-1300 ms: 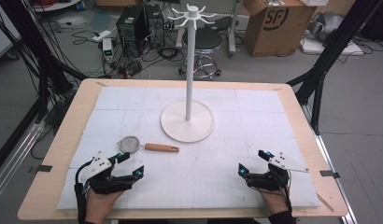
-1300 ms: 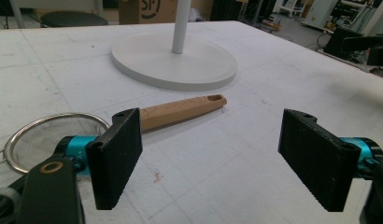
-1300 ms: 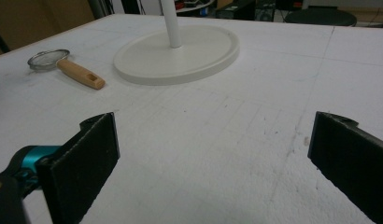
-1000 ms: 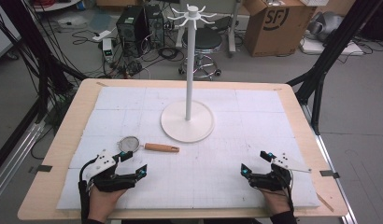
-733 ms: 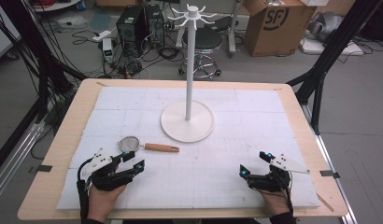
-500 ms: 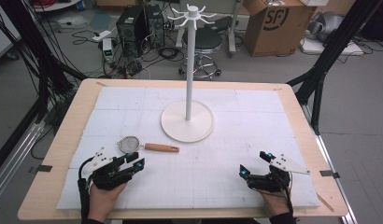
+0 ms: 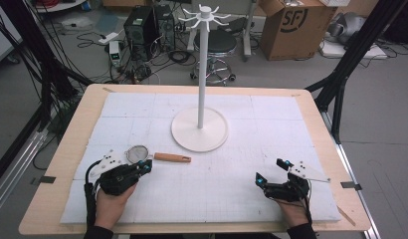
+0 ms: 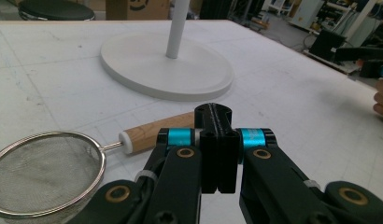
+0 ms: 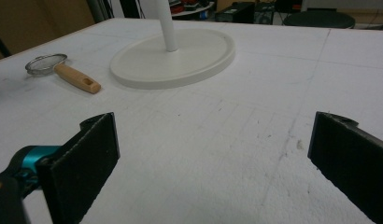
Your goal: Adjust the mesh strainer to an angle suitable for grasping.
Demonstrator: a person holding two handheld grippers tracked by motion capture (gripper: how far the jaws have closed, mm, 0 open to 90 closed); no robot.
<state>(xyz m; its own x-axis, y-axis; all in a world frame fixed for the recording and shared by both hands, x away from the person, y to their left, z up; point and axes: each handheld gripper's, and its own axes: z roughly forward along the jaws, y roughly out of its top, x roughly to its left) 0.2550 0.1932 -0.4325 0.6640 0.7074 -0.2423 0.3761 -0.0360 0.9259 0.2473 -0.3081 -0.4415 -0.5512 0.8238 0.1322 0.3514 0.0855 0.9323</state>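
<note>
Near the front left of the desk (image 7: 72, 149), holding the left gripper (image 7: 145, 166) low over the white mat (image 7: 217, 194) and resting the hand behind it on the mat. Having just been closing its jaws, and now pressing them flat against each other with nothing between them. Pointing those closed jaws toward the strainer (image 7: 139, 153), with the tips hanging over the near end of its wooden handle (image 7: 172, 158) in the left gripper view; not being able to tell whether touching it or clearing it.

Leaving the strainer lying flat on the mat, round mesh bowl toward the desk's left side, handle pointing right toward the middle, close in front of the white stand (image 7: 199, 137) but apart from its round base. Gripping nothing of it.

Over at the front right, keeping the right gripper (image 7: 270, 170) low over the mat, well apart from the strainer and from the stand. Spreading its jaws wide, with bare mat showing between the two black pads in the right gripper view, and holding nothing. Aiming them roughly toward the stand's base, with the strainer sitting far off to the left beyond it.

Standing upright in the middle of the mat on that broad flat base, and carrying a thin pole with a ring of short hooks at the top.
</note>
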